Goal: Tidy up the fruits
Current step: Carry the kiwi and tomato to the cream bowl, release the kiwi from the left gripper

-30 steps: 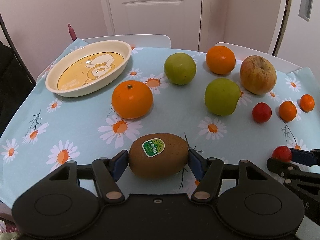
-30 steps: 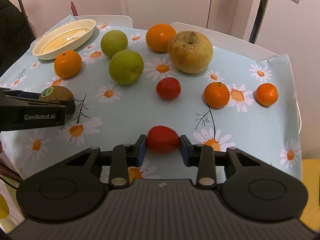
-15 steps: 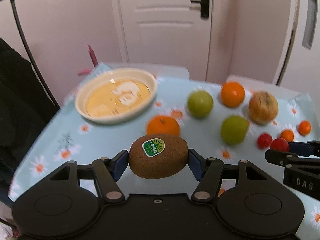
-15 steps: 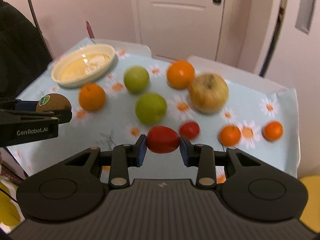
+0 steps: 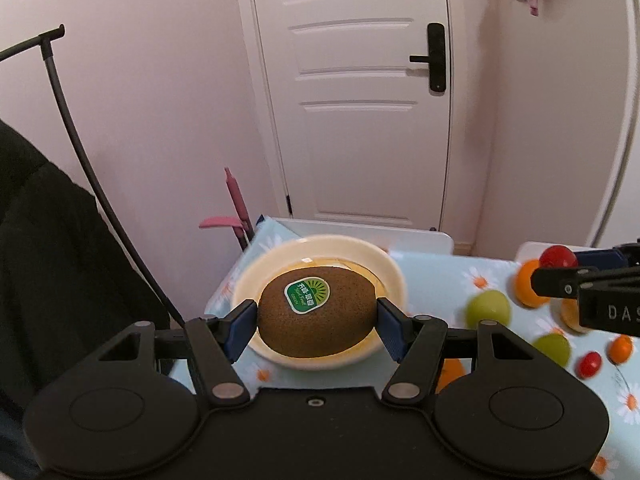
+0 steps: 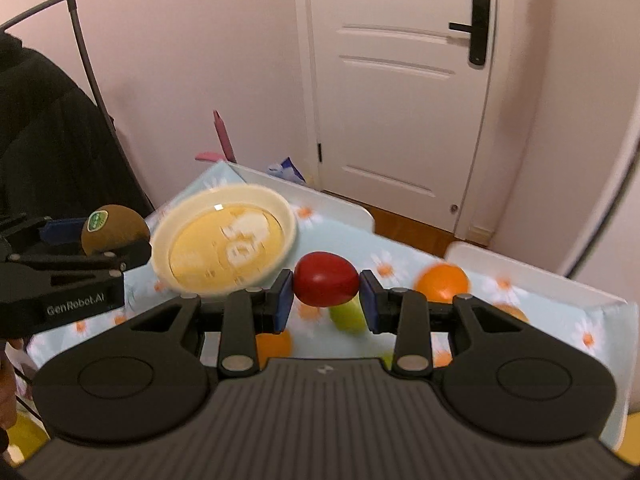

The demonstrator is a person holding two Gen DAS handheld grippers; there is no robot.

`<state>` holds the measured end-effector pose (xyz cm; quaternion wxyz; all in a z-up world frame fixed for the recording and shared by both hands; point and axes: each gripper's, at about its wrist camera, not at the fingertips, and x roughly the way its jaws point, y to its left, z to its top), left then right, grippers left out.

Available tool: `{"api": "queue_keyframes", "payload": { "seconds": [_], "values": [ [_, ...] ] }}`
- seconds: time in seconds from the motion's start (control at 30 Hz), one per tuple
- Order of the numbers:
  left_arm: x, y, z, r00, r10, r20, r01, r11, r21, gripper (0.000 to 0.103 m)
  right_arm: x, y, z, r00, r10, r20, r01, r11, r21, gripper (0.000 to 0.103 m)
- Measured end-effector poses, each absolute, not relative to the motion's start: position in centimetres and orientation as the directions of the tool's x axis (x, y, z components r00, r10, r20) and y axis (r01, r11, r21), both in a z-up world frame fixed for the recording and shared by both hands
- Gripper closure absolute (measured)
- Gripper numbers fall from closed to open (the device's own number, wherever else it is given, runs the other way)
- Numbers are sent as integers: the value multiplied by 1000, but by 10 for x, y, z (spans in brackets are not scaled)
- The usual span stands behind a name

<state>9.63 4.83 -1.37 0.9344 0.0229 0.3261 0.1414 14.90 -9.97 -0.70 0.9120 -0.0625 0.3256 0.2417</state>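
My left gripper [image 5: 316, 320] is shut on a brown kiwi [image 5: 316, 312] with a green sticker and holds it in the air in front of the cream oval dish [image 5: 392, 276]. My right gripper [image 6: 326, 292] is shut on a small red tomato [image 6: 326, 284], raised above the table to the right of the dish [image 6: 224, 248]. The kiwi [image 6: 114, 228] and left gripper [image 6: 116, 248] show at the left of the right wrist view. The tomato [image 5: 558, 256] shows at the right of the left wrist view.
On the daisy tablecloth [image 5: 436, 280] lie green apples [image 5: 488, 310], oranges [image 6: 442, 282], a small red tomato [image 5: 590, 364] and a small mandarin [image 5: 620, 348]. A dark garment [image 5: 48, 280] hangs at the left. A white door [image 5: 352, 92] stands behind.
Both grippers have lifted their fruits well off the table and swung left toward the dish. The dish now sits right behind the kiwi.
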Motion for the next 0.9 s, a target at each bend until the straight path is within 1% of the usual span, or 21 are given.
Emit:
{"api": "queue_keyframes", "payload": {
  "seconds": [0.2,0.4,0.67,0.9],
  "values": [
    [126,88,-13,758,262,-598,-220,965,144,35,187,-51,-5,665,402,-629,-470,880,65,53],
    [166,120,-28,758,233,-609,-170,972,161,35,226,-8,-21,657,387,-647,-443,893,84,53],
    [214,143,-66,745,161,-647,-74,984,159,35,274,26,-54,632,363,-685,-399,910,115,53],
    [249,141,-103,723,104,-683,25,984,176,35,292,30,-76,612,320,-723,-350,930,114,53]
  ]
}}
